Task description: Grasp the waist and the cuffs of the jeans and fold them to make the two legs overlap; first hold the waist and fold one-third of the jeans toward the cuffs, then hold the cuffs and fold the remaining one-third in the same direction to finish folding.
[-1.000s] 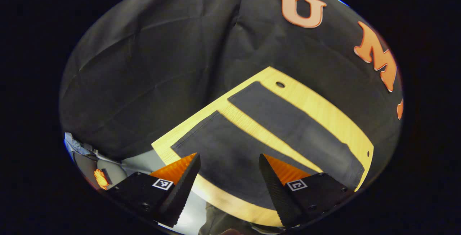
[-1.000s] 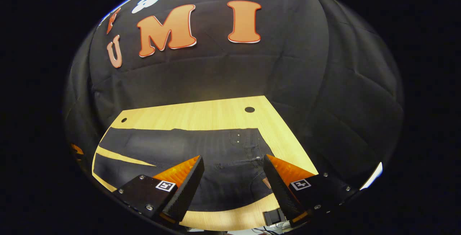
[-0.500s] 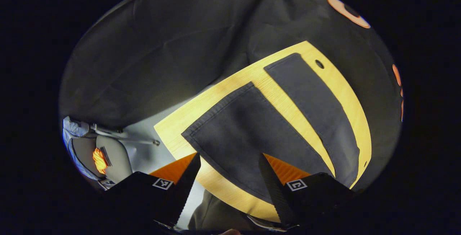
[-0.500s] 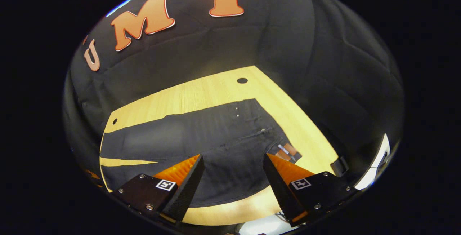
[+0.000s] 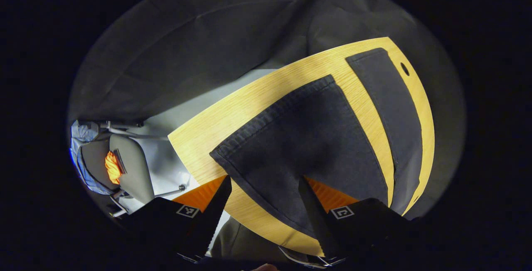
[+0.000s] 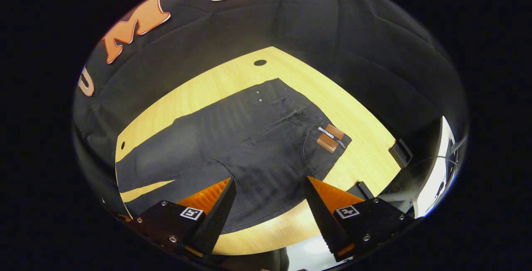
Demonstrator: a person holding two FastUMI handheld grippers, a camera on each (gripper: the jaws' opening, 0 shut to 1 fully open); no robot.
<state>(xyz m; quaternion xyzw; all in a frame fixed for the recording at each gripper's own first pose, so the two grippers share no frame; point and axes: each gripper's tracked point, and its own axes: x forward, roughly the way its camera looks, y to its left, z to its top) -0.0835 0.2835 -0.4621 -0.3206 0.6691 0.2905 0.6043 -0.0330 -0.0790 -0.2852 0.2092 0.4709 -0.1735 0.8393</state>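
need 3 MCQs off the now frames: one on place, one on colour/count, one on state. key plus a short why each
1. Where do the jeans lie?
A. flat on the wooden table
B. over the chair
C. on the floor

2. How many brown patches sit at the waist in the right gripper view?
A. none
B. two
C. four

3. How do the two legs lie in the left gripper view?
A. overlapped
B. rolled up
C. apart, with a strip of table between them

Key:
1 A: the jeans are spread out on the light wood top.
2 B: two small brown patches sit side by side near the waistband.
3 C: the near leg and the far leg have bare wood between them; the left gripper and the right gripper are both open, holding nothing.
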